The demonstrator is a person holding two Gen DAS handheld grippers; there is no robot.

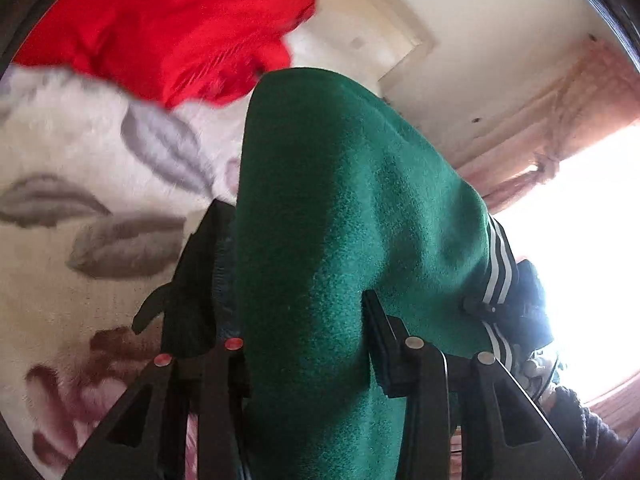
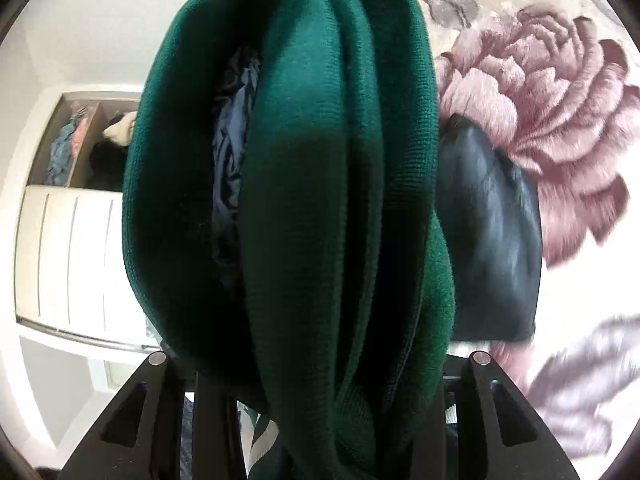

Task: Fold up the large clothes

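Two hand-held grippers pinch one green jacket [image 1: 340,216] — the left hand-held gripper [image 1: 304,332] has its fingers pressed on a thick fold near the striped cuff [image 1: 498,268], and the right hand-held gripper [image 2: 320,360] clamps bunched ribbed layers. The jacket hangs lifted above a floral blanket [image 2: 536,92] — a red garment [image 1: 168,28] lies on it beyond, a dark sleeve [image 2: 488,232] beside the bundle.

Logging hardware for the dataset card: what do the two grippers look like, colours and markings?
Both are matte black plastic with triangular cutouts. The left gripper has two red-capped pins on one side and silver pins on the other. The right gripper shows silver pins on both sides. No cables or sleeves identifiable.
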